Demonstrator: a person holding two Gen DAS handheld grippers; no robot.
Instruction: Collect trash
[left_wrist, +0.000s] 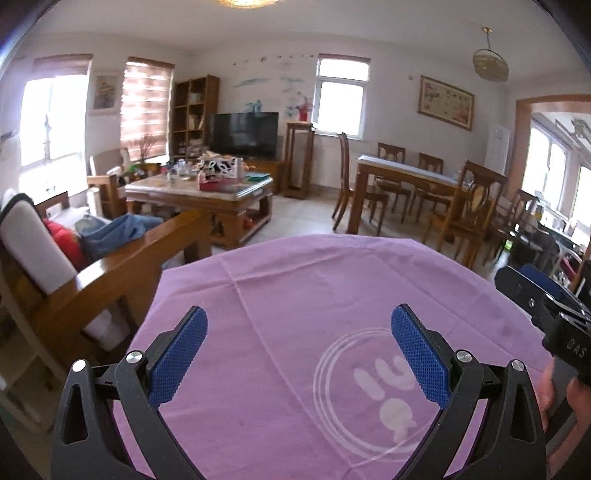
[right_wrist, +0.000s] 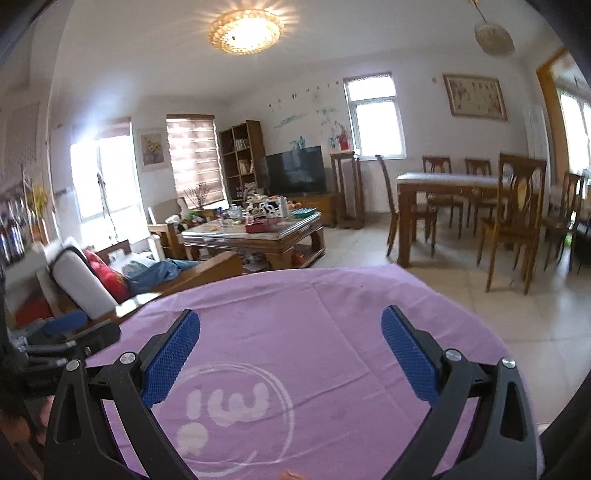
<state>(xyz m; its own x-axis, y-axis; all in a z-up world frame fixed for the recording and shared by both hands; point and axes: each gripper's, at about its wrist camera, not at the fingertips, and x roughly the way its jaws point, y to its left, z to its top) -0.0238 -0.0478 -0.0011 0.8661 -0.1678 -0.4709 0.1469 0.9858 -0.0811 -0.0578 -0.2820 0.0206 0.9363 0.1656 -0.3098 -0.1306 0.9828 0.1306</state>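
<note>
Both grippers hover over a table draped in a purple cloth (left_wrist: 295, 295) with a white circular logo (left_wrist: 373, 398). My left gripper (left_wrist: 299, 325) is open, its blue pads wide apart with nothing between them. In the right wrist view my right gripper (right_wrist: 291, 325) is also open and empty above the same purple cloth (right_wrist: 314, 314). The right gripper's black body (left_wrist: 554, 317) shows at the right edge of the left wrist view. The left gripper's body (right_wrist: 70, 336) shows at the left edge of the right wrist view. No trash item shows on the cloth.
A wooden sofa (left_wrist: 110, 266) with a blue garment and red cushion stands to the left. Beyond it a cluttered coffee table (left_wrist: 199, 188) faces a TV (left_wrist: 243, 134). A dining table (left_wrist: 406, 177) with several chairs stands at the right. Tiled floor (right_wrist: 498, 306) lies beyond the cloth.
</note>
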